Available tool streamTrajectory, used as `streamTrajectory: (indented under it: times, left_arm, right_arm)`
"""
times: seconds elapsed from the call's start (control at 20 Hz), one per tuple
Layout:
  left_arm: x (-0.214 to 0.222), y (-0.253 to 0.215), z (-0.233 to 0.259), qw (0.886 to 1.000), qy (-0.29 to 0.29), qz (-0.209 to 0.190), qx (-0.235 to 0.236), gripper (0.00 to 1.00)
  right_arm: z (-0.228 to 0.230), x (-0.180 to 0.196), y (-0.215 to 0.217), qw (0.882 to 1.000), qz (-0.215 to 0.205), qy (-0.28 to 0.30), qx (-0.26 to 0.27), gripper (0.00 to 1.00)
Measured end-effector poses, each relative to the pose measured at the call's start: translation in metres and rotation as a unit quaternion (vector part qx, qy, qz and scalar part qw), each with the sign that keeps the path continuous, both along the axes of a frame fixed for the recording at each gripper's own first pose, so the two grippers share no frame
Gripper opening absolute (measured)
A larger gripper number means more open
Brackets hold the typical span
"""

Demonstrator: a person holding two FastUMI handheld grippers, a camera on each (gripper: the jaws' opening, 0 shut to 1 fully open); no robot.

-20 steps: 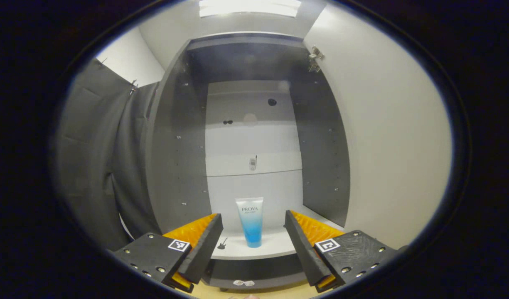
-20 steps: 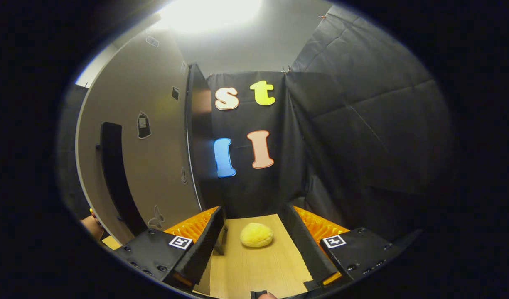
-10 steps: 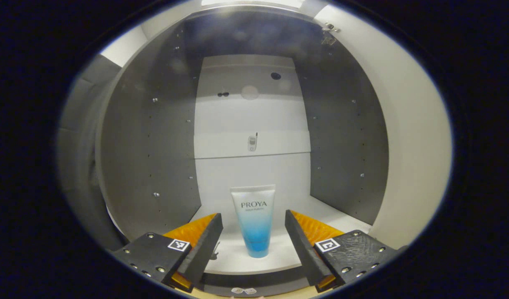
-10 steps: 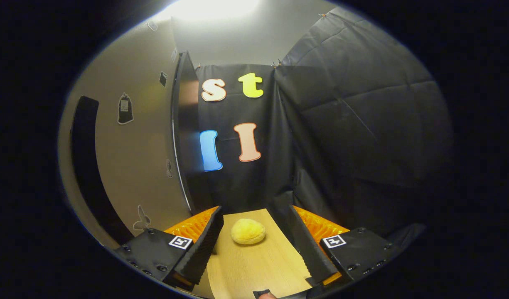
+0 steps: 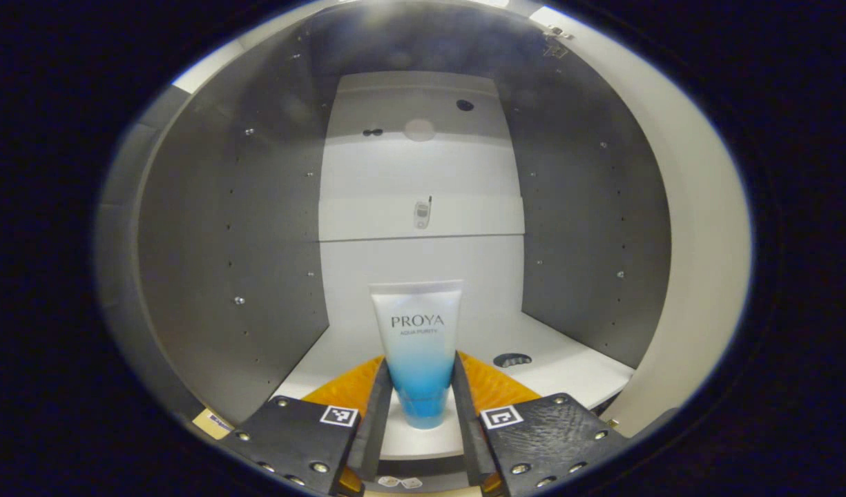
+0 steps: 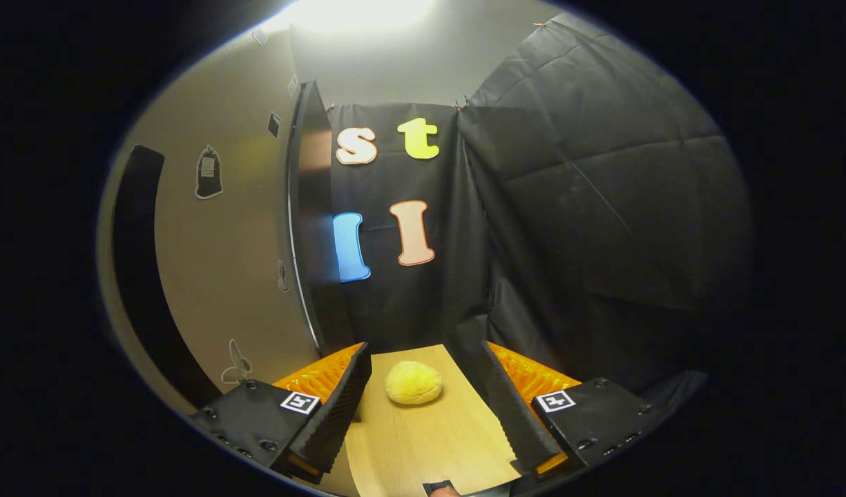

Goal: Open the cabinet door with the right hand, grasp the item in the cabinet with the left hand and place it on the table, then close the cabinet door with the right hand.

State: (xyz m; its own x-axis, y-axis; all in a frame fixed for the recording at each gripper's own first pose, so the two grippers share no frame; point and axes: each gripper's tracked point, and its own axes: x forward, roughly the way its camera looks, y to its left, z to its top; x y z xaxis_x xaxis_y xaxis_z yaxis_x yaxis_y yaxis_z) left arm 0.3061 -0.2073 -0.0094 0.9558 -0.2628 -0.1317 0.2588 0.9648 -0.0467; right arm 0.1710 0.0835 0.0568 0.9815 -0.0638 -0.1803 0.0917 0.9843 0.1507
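Two views reach me: in the left gripper view the open cabinet [image 5: 257, 228] surrounds my left gripper [image 5: 419, 404], whose fingers are clenched on the lower part of the upright tube [image 5: 417, 345] standing on the white shelf [image 5: 568, 369]. In the right gripper view I see the cabinet door [image 6: 236, 228] swung open at left, my right gripper [image 6: 426, 390] spread wide above the wooden table [image 6: 429, 442], and a yellow sponge [image 6: 413, 383] lying beyond its tips.

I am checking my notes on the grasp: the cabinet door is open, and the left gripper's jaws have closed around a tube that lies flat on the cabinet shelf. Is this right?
Not quite. The tube does not lie flat: it stands upright on the cabinet shelf, wide end up. The left gripper view shows this. The rest holds: the cabinet door is open, and the left gripper has its jaws closed around the tube's lower part.
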Motion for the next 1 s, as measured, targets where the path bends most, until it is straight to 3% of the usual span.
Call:
streamTrajectory:
  times: [0.2,0.35,0.45,0.55,0.6,0.75,0.8,0.9,1.0]
  left_arm:
    - [-0.020,0.014,0.007,1.000,-0.009,0.002,-0.013,0.53]
    - [-0.040,0.031,0.020,0.999,-0.034,0.011,-0.009,0.46]
    - [-0.053,0.047,0.026,0.999,-0.045,0.025,-0.005,0.53]
    - [-0.067,0.066,0.030,0.998,-0.054,0.042,-0.007,0.50]
    - [-0.073,0.075,0.031,0.997,-0.059,0.048,-0.009,0.49]
    - [-0.096,0.102,0.031,0.995,-0.073,0.067,-0.009,0.46]
    - [-0.105,0.112,0.029,0.994,-0.075,0.076,-0.005,0.53]
    - [-0.122,0.134,0.020,0.992,-0.074,0.099,-0.002,0.46]
    - [-0.139,0.151,0.009,0.991,-0.068,0.114,-0.002,0.46]
  right_arm:
    - [0.002,-0.002,-0.001,1.000,0.010,-0.004,0.001,0.98]
    - [0.004,-0.001,0.002,1.000,0.026,-0.008,0.005,0.98]
    - [0.003,0.002,0.005,0.999,0.039,-0.009,0.007,0.98]
    - [0.003,0.002,0.008,0.999,0.049,-0.013,0.005,0.98]
    - [0.003,0.001,0.010,0.998,0.054,-0.015,0.005,0.93]
    - [0.004,0.003,0.014,0.997,0.070,-0.019,0.007,0.98]
    - [0.005,0.003,0.013,0.997,0.072,-0.021,0.006,0.98]
    - [0.005,0.004,0.017,0.996,0.082,-0.022,0.006,0.98]
    - [0.005,0.004,0.021,0.995,0.094,-0.023,0.009,0.98]
